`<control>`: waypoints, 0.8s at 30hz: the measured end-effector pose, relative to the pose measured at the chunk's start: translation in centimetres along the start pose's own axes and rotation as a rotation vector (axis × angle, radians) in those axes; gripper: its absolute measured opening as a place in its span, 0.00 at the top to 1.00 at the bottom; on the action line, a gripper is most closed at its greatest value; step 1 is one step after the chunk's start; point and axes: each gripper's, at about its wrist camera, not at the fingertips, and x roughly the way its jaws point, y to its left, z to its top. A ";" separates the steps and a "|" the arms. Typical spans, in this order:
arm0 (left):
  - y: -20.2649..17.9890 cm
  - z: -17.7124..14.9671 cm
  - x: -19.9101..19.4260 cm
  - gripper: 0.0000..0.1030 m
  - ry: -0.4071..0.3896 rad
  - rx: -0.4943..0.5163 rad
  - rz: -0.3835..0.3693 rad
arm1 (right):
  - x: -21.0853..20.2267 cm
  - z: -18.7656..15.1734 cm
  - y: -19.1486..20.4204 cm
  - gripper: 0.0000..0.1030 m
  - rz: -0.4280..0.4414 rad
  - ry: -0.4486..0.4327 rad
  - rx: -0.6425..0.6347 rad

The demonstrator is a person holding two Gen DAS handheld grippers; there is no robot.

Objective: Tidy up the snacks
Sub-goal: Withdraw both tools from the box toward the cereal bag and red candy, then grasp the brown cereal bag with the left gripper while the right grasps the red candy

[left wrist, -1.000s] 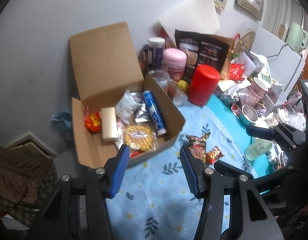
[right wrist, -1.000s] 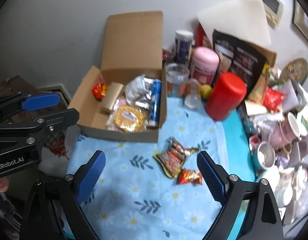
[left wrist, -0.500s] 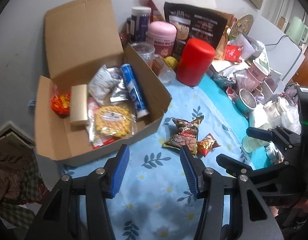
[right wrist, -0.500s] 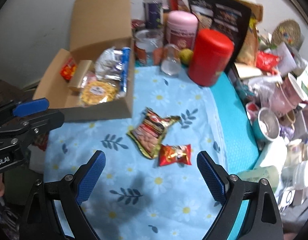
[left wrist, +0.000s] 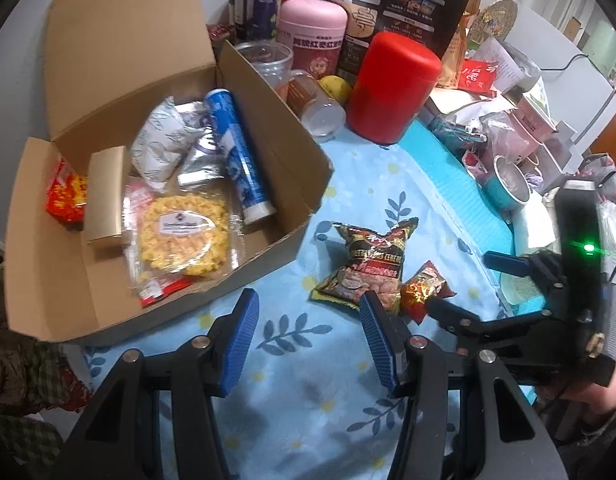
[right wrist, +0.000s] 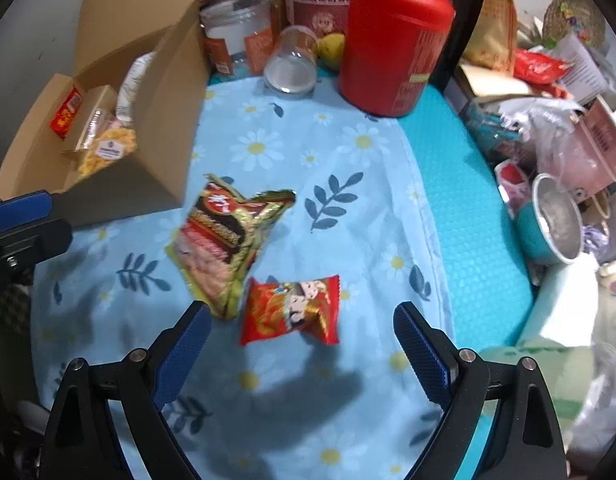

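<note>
The small red foil snack packet (right wrist: 291, 309), lying just beside the open cardboard box (left wrist: 268, 256), is framed by the empty, wide-spread right gripper (right wrist: 302, 338); lowering and closing seems needed. The left gripper (left wrist: 306, 336) is parted, empty.

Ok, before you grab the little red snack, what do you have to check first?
1. Right hand-held gripper open: ok, jaws spread wide.
2. Small red packet between its jaws: ok, lined up just ahead.
3. Packet clear of the dark snack bag: not ok, they touch or overlap at one corner.
4. Left hand-held gripper out of the way: ok, open and empty, though its right finger sits close to both snacks.
5. Room in the cardboard box: ok, bare floor at the near end.
6. Packet sealed: cannot tell.
</note>
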 end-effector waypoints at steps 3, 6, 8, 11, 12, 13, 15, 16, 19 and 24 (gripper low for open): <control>-0.1 0.4 1.1 0.49 0.020 -0.007 -0.031 | 1.7 0.2 -0.5 0.09 0.013 0.031 0.003; -0.4 0.7 2.0 0.49 0.033 -0.004 -0.045 | 2.9 0.2 -0.6 0.12 0.025 0.049 -0.006; -0.7 1.1 2.5 0.49 0.041 0.006 -0.060 | 3.4 0.1 -0.5 0.22 0.031 0.060 -0.011; -1.2 1.4 3.1 0.49 0.044 0.021 -0.076 | 4.1 -0.1 -0.6 0.36 0.065 0.086 -0.006; -1.5 1.6 3.4 0.49 0.043 0.033 -0.074 | 4.3 -0.2 -0.7 0.39 0.079 0.092 -0.001; -1.8 1.7 3.6 0.49 0.043 0.045 -0.072 | 4.4 -0.3 -0.9 0.40 0.088 0.094 0.002; -2.5 1.8 4.3 0.49 0.047 0.075 -0.080 | 4.5 -0.6 -1.1 0.45 0.094 0.087 0.007; -2.7 1.8 4.4 0.49 0.046 0.083 -0.083 | 4.5 -0.7 -1.2 0.47 0.084 0.081 0.008; -3.4 1.8 5.5 0.49 0.060 0.093 -0.100 | 4.3 -1.0 -2.0 0.49 0.060 0.079 0.018; -4.1 1.9 7.7 0.49 0.091 0.101 -0.108 | 4.2 -1.4 -3.7 0.49 0.051 0.089 0.057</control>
